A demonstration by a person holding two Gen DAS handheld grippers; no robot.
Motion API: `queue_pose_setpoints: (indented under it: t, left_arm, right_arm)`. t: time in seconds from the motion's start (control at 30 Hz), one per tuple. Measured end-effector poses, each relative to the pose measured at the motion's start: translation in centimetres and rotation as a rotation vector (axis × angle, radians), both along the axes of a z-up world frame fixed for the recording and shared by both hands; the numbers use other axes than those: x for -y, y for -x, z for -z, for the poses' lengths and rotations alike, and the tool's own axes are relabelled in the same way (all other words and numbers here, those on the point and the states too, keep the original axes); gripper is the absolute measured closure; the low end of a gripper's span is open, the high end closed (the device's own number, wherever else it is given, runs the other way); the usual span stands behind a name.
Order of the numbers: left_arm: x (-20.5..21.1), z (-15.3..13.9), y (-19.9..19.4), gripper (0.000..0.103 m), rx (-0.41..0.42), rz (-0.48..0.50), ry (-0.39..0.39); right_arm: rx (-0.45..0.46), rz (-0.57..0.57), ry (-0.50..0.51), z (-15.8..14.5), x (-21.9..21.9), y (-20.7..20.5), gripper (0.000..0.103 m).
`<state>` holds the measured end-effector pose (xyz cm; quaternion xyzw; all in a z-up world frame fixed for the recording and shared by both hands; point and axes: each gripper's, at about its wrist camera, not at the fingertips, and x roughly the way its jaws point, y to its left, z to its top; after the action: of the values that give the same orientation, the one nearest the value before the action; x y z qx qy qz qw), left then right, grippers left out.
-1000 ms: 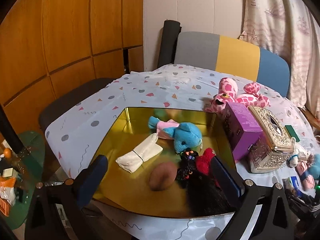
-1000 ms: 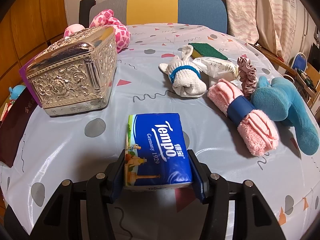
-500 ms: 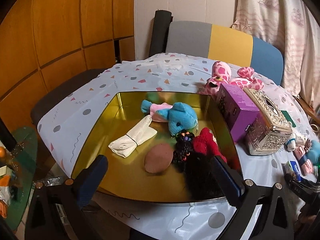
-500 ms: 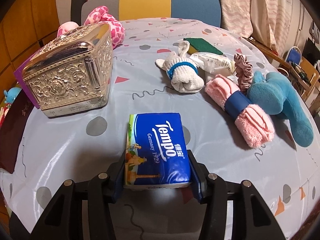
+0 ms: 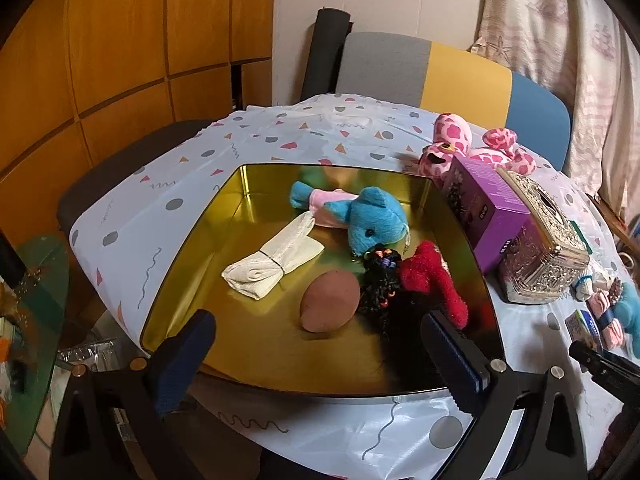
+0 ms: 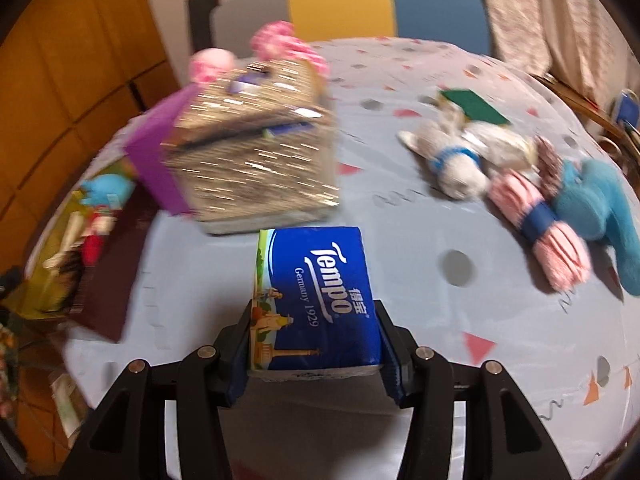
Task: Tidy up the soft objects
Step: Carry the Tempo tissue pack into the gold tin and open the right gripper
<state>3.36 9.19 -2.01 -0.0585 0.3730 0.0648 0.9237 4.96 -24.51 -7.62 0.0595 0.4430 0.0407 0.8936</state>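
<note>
My right gripper (image 6: 314, 344) is shut on a blue Tempo tissue pack (image 6: 314, 292) and holds it above the table. In the left wrist view a gold tray (image 5: 192, 236) holds a blue plush elephant (image 5: 372, 218), a cream rolled cloth (image 5: 272, 260), a brown pad (image 5: 330, 306), a black curly toy (image 5: 380, 280) and a red plush (image 5: 430, 276). My left gripper (image 5: 316, 344) is open and empty at the tray's near edge. On the table to the right lie a white sock bundle (image 6: 456, 164), a pink rolled towel (image 6: 540, 228) and a blue plush (image 6: 600, 204).
A silver ornate box (image 6: 256, 152) and a purple box (image 5: 486, 212) stand between the tray and the loose items. A pink giraffe plush (image 5: 452, 140) lies behind them. A green sponge (image 6: 474, 104) lies far right. A chair (image 5: 432, 72) stands behind the table.
My right gripper has lifted the tissue pack and swung left towards the tray; its view is motion-blurred. My left gripper has risen and pulled back slightly, still open.
</note>
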Motion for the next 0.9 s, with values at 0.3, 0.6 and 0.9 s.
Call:
queue_pose_setpoints:
  t: [0.3,0.6,0.9]
  left_arm:
    - [-1.9,0.2,0.1,0.0,0.002,-0.029,0.019]
    - [-8.2,0.0,0.6,0.0,0.033,-0.161,0.102]
    - [-11.2,-0.4,1.1,0.0,0.073,-0.219,0.092]
  right_arm:
    - [0.045,-0.338,-0.037,-4.3,-10.9,-0.9,0.05]
    - [-0.085,-0.487,-0.057,-2.4,-21.4,-4.9,0.05]
    - [-0.148,-0.489,-0.095,1.0,-25.4,-8.5,0.042]
